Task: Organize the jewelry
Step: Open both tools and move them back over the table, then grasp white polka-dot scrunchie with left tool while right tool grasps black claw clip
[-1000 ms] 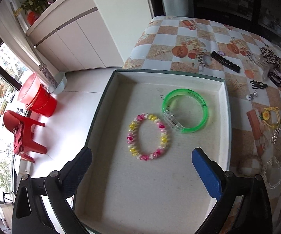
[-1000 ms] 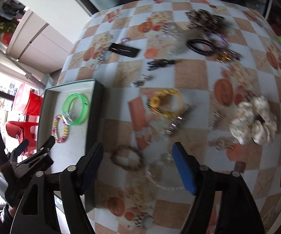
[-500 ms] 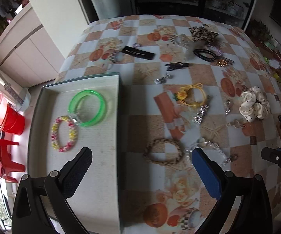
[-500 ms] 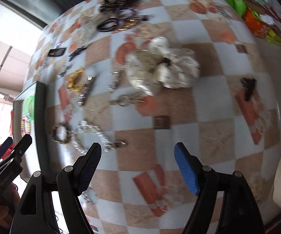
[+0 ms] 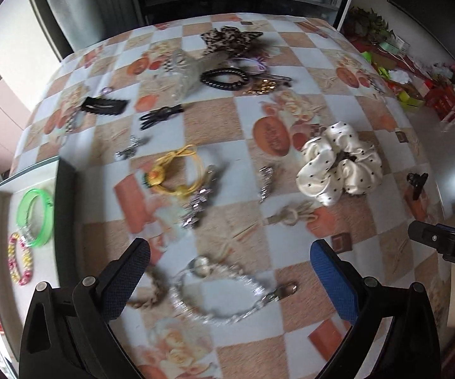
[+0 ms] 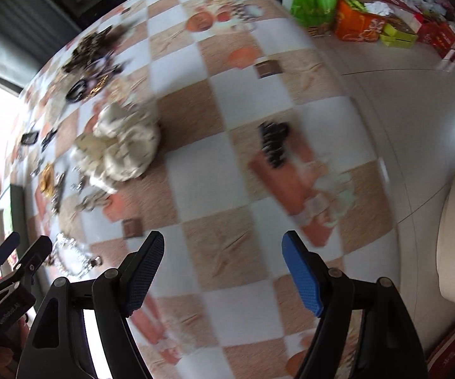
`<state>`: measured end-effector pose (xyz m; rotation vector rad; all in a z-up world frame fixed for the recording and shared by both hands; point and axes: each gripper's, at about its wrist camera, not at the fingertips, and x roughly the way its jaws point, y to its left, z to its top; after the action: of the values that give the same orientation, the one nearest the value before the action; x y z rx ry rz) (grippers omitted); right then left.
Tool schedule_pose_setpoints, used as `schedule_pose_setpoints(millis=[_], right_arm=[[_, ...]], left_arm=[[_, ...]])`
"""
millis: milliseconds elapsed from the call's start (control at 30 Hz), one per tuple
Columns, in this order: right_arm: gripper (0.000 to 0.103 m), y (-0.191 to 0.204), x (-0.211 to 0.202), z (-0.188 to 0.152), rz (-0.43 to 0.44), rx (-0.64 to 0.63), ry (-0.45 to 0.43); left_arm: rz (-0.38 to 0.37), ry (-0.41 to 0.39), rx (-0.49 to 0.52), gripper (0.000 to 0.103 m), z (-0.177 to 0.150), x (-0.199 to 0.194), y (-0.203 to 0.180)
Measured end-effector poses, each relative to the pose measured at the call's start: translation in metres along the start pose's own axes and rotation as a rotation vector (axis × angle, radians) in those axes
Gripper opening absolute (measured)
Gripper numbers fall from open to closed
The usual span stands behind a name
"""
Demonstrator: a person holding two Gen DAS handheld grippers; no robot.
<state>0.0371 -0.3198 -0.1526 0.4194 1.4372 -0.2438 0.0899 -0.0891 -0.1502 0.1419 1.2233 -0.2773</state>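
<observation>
My left gripper [image 5: 230, 284] is open just above a clear bead bracelet [image 5: 221, 293], which lies between its fingers untouched. A brown braided bracelet [image 5: 151, 290] lies beside the left finger. At the far left the grey tray [image 5: 66, 221] holds a green bangle [image 5: 36, 218] and a pink and yellow bead bracelet [image 5: 20, 262]. My right gripper [image 6: 222, 278] is open and empty over bare checked tablecloth near the table's right edge. A small black claw clip [image 6: 273, 142] lies ahead of it. The left gripper [image 6: 15, 262] also shows at the lower left of the right wrist view.
Scattered on the cloth are a white dotted scrunchie [image 5: 341, 167], a yellow hair tie [image 5: 173, 173], a black coil tie [image 5: 227, 77], a leopard scrunchie [image 5: 227, 38] and black hair clips [image 5: 104, 105]. Coloured boxes [image 6: 363, 28] stand on the floor past the table's right edge.
Both grippers have swept right, away from the tray. The left has gone from above the tray to above the bead bracelet; the right has reached the table's right side. Both stayed open.
</observation>
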Motion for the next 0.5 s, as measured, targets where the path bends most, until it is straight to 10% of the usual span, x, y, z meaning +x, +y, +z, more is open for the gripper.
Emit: schedule_pose_setpoints(millis=[500], right_arm=[[0.080,-0.020,0.029,0.047,-0.047,-0.008,-0.060]], left_arm=[[-0.111,-0.022,0.087,0.083,0.049,0.030,-0.059]])
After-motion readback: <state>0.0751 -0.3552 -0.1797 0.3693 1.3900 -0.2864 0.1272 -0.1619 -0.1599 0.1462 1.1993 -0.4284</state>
